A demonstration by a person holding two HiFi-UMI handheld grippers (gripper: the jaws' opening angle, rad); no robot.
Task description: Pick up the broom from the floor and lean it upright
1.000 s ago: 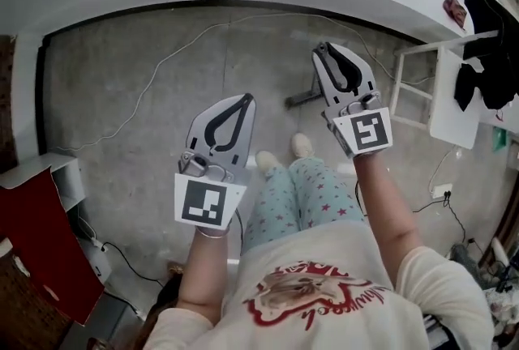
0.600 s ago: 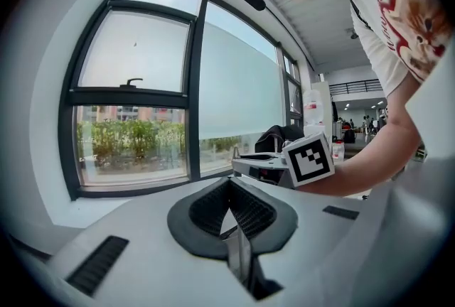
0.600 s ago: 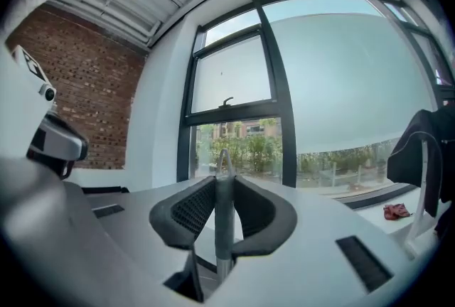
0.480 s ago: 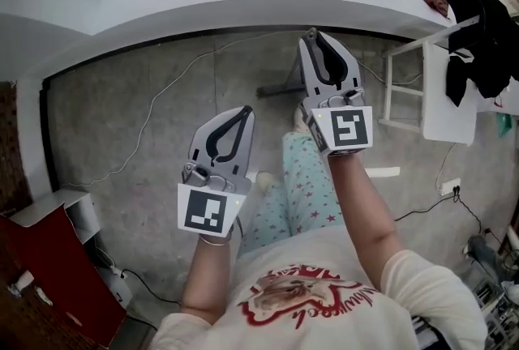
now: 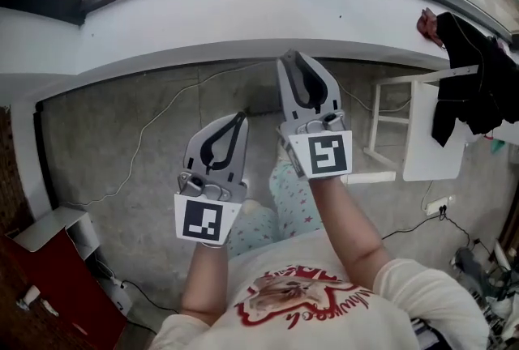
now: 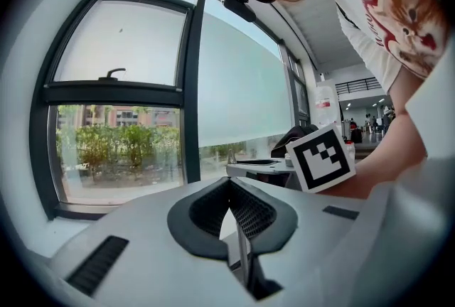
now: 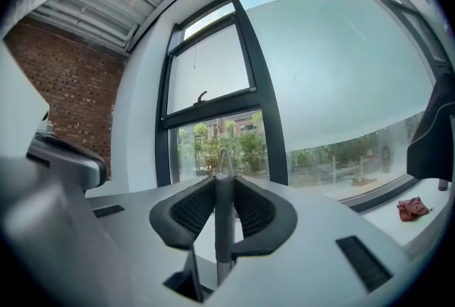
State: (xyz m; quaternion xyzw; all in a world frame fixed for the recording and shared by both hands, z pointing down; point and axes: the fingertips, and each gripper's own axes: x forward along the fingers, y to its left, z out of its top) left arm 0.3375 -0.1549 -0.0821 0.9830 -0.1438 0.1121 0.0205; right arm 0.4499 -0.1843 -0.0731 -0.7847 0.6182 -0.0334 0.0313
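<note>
- Grip first: my right tongs [image 5: 295, 58] are pinching the broom handle [image 7: 222, 217] just below its top loop. In the right gripper view the loop pokes up between the tips, and the thin grey rod runs upright between the pads.
- My left tongs [image 5: 240, 117] are pressed together on nothing. In the head view they sit just left of the right pair and lower in the frame.
- The rest of the broom is hidden beneath my arm in the head view, so I cannot tell whether the bristle end is on the floor [image 5: 122, 121].
- I judge the step to be bringing the handle to the white wall [image 5: 243, 16] under the window, at the top of the frame, and resting it there.
- To do it well, I'd hold the rod upright and set the bristle end down a little out from the wall. Then I'd tip the top against the wall before loosening the pinch.
- A hold this near the end gives little control, so my left tongs could steady the handle lower down.
- The white stand [image 5: 422, 138] at the right is best avoided.
</note>
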